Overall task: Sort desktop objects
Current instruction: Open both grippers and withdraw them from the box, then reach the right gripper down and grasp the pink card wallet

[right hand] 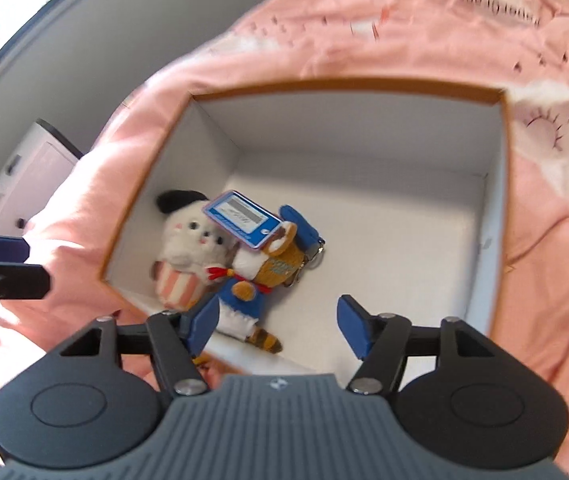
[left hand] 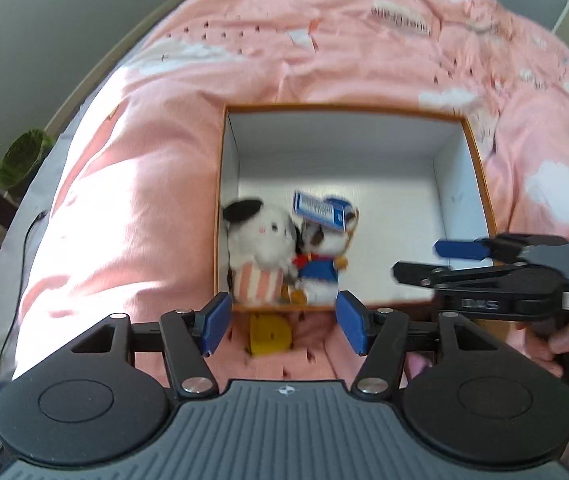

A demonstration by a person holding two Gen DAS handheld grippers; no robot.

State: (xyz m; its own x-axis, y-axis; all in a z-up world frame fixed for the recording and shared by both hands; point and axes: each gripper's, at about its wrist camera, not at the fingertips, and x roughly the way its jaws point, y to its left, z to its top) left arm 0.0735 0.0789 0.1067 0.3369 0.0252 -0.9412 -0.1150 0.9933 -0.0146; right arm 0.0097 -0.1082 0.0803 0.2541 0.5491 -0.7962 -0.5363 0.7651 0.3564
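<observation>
Orange-rimmed box on the pink bed holds two soft toys and a blue card.
Both sets of jaws are spread wide and empty; the yellow thing by the box is best picked next, gently, by the left gripper.

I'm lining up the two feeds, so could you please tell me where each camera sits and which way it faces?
Left wrist view: on the left hand-held gripper, looking down at the orange-rimmed white cardboard box; the right hand-held gripper and a hand show.
Right wrist view: on the right hand-held gripper, looking down into the box; the left hand-held gripper's tip shows.
Both see the white plush dog.
</observation>
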